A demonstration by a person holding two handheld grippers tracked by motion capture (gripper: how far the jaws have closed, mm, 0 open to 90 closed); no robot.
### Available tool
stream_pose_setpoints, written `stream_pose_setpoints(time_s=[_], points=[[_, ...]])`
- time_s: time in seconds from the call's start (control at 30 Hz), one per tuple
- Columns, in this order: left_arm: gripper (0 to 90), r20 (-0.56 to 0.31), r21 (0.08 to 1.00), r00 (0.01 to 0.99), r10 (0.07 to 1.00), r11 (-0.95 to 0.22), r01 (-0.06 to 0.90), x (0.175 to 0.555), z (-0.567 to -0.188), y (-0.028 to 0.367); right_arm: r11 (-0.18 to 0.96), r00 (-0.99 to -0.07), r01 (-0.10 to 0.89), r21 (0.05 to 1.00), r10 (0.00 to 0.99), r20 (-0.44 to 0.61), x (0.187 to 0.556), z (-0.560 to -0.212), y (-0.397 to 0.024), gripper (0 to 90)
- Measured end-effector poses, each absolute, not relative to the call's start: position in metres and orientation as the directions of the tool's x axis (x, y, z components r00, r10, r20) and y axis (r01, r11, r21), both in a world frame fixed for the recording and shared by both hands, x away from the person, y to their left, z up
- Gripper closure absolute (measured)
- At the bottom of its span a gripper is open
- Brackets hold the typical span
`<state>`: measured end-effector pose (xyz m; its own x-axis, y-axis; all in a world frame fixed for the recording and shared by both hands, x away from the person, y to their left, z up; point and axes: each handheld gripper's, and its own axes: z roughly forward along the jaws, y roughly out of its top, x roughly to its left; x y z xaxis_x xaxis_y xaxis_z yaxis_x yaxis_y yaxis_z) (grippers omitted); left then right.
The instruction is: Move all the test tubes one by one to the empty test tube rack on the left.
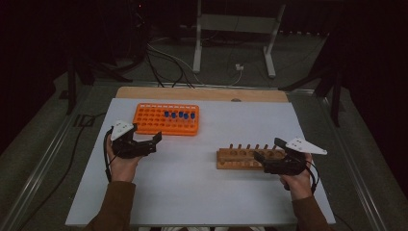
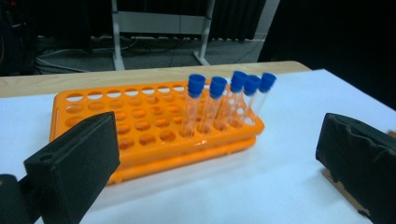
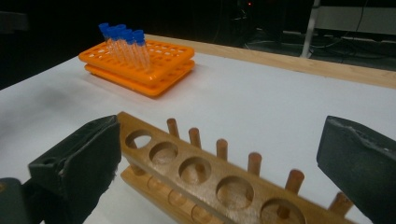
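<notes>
Left tool [image 1: 153, 142] stood wide apart and empty beside the orange rack [image 1: 167, 119]; right tool [image 1: 264, 158], apart, straddled my empty wooden rack [image 1: 243, 159]. I judged a transfer done.

tube rack [image 1: 167, 119]: on counter [image 1: 202, 192], far left
capped tubes [image 1: 179, 115]: in tube rack, right end
wooden peg rack [image 1: 240, 158]: right of tube rack, nearer

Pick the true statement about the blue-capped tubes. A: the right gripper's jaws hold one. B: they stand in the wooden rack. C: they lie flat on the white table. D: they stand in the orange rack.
D: the blue-capped tubes stand upright in holes of the orange rack, while the wooden rack has empty holes.
</notes>
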<state>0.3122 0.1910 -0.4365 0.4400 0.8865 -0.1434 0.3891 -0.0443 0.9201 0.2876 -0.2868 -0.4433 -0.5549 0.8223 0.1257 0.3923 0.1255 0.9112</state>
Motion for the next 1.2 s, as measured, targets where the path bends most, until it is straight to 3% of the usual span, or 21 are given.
stream_pose_setpoints(time_s=[0.2,0.33,0.77,1.2], points=[[0.7,-0.085,0.933,0.473,0.877,-0.096,0.346,0.289,-0.441,0.186,0.122,-0.554,0.381,0.916,0.824,0.121,0.283,-0.448,-0.289,0.0],[0.7,-0.093,0.941,0.485,0.870,-0.082,0.328,0.274,-0.444,0.192,0.114,-0.553,0.376,0.920,0.824,0.124,0.281,-0.449,-0.290,0.0],[0.8,-0.050,0.947,0.420,0.906,-0.090,0.307,0.246,-0.458,0.211,0.101,-0.551,0.382,0.919,0.823,0.139,0.281,-0.458,-0.294,0.0],[0.8,-0.100,0.952,0.346,0.933,-0.012,0.307,0.246,-0.461,0.226,0.093,-0.552,0.396,0.914,0.819,0.155,0.280,-0.463,-0.296,0.0]])
